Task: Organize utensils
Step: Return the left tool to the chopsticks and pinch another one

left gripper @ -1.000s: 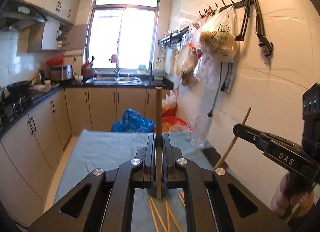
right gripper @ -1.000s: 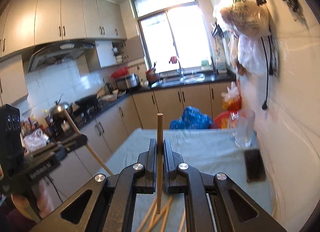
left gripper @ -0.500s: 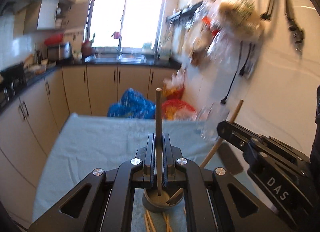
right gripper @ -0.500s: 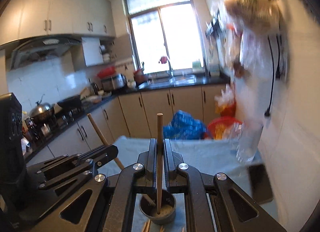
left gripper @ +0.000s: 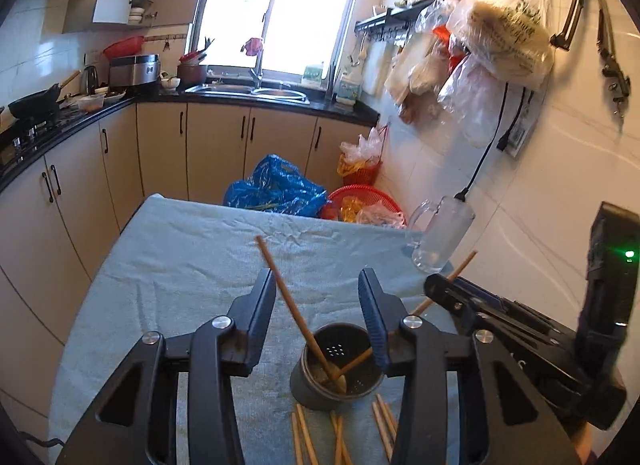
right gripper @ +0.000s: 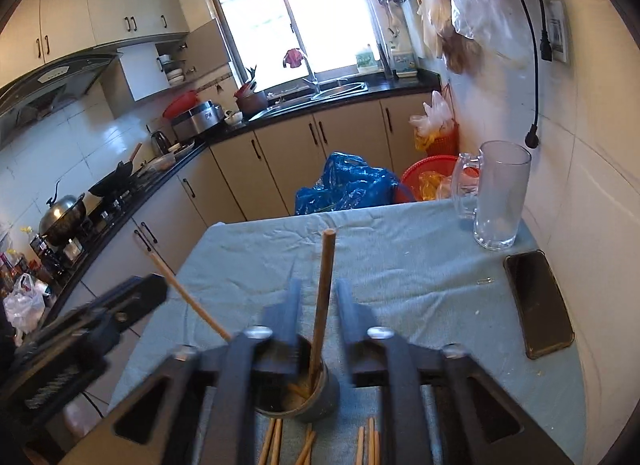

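Chopsticks dropping into the holder

Both the left gripper (left gripper: 316,297) and right gripper (right gripper: 318,305) are opening, each chopstick (left gripper: 288,297) loose between parted jaws, tips inside the metal holder (left gripper: 336,365) on the blue cloth (left gripper: 180,265).

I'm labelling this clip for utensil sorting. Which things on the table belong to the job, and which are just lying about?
Part of the job:
- metal holder
- two chopsticks in the holder
- loose chopsticks on the cloth

Just lying about:
- glass mug
- phone
- blue cloth
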`<state>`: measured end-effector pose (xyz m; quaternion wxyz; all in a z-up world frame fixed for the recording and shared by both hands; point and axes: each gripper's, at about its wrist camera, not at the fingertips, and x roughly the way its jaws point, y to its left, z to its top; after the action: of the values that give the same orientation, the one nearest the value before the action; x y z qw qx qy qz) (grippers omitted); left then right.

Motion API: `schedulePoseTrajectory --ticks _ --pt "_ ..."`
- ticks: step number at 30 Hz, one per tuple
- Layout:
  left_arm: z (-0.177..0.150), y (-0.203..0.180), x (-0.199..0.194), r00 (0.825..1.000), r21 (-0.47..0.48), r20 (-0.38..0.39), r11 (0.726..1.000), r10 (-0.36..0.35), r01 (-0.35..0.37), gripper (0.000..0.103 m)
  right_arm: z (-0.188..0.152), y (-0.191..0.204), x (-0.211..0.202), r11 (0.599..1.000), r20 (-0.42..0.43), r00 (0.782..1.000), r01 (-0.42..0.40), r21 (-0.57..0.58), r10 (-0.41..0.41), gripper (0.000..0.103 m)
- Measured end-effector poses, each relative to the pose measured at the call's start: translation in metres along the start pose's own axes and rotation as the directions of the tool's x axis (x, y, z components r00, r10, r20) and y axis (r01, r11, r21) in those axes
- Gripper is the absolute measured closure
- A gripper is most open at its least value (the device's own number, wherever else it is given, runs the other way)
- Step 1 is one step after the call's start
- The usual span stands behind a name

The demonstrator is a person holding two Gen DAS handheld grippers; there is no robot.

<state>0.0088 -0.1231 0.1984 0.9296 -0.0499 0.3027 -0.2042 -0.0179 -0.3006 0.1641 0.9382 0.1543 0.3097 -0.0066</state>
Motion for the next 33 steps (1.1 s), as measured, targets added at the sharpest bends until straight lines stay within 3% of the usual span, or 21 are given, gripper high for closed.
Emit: schedulePoseTrajectory --ticks 8,14,18,21,23,25,28,30,33 --pt "-0.010 0.014 -0.058 0.999 -0.025 0.053 1.000 0.007 -0.006 0.053 0.000 0.000 -0.046 1.000 0.027 1.000 0.011 -0.021 -0.010 0.059" --pt "-0.040 0.029 -0.100 0.998 -0.014 0.064 1.000 0.027 -0.026 0.044 -0.016 -0.008 -0.092 0.995 -0.001 0.999 0.042 -0.088 -0.042 0.045" --pt "-0.076 0.034 -0.092 0.999 0.015 -0.023 0.999 0.030 -0.030 0.043 -0.046 -0.028 -0.105 0.986 -0.107 0.990 0.079 -0.144 -0.095 0.041" --pt "-0.108 0.038 -0.068 0.991 0.020 -0.131 1.000 0.019 -0.017 0.043 -0.079 -0.052 -0.091 0.980 -0.231 0.963 0.104 -0.170 -0.142 0.041" --pt "-0.128 0.035 -0.047 0.978 0.025 -0.210 1.000 -0.001 0.006 0.044 -0.106 -0.072 -0.075 0.983 -0.319 0.936 0.103 -0.152 -0.147 0.041" --pt "-0.144 0.032 -0.027 0.962 0.039 -0.273 0.999 -0.003 0.014 0.061 -0.124 -0.087 -0.061 0.992 -0.379 0.918 0.082 -0.100 -0.114 0.053" --pt "-0.166 0.024 0.002 0.929 0.055 -0.371 0.998 -0.017 0.040 0.075 -0.149 -0.101 -0.043 0.996 -0.435 0.896 0.070 -0.052 -0.086 0.058" --pt "-0.179 0.021 0.015 0.912 0.060 -0.409 0.997 -0.026 0.055 0.076 -0.161 -0.101 -0.033 0.997 -0.453 0.888 0.062 -0.052 -0.078 0.061" --pt "-0.191 0.013 0.026 0.903 0.102 -0.429 0.994 0.004 0.044 0.078 -0.169 -0.096 -0.023 0.997 -0.464 0.883 0.058 -0.048 -0.073 0.061"
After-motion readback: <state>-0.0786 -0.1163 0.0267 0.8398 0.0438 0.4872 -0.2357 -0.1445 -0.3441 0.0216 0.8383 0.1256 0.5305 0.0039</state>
